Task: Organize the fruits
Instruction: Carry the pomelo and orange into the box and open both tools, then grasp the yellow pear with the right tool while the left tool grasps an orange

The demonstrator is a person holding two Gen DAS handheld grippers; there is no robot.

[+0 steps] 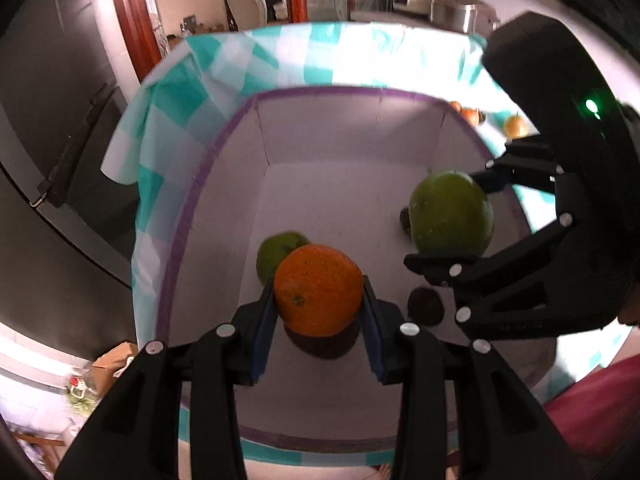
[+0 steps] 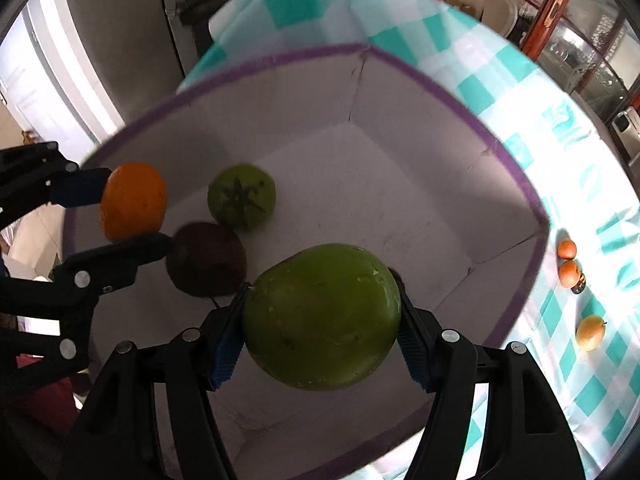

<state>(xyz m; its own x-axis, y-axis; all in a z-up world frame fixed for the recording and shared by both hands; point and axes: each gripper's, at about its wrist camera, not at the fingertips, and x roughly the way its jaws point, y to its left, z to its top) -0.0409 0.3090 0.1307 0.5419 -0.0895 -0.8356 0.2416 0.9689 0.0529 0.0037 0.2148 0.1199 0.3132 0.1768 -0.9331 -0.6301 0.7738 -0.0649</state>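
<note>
Over the white box point(image 1: 344, 192), left tongs point(image 1: 319, 300) clamping orange point(image 1: 318, 290), right tongs point(image 2: 322, 320) clamping mango point(image 2: 322, 316).

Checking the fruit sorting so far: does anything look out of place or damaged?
Mostly tidy. Small orange fruits lie loose on the checked tablecloth outside the white box. The dark fruit inside the box looks blackish, possibly overripe; blur hides detail.

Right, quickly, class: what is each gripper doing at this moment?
Left gripper: closed on the orange, above the box.
Right gripper: closed on the large green fruit, above the same box.
</note>
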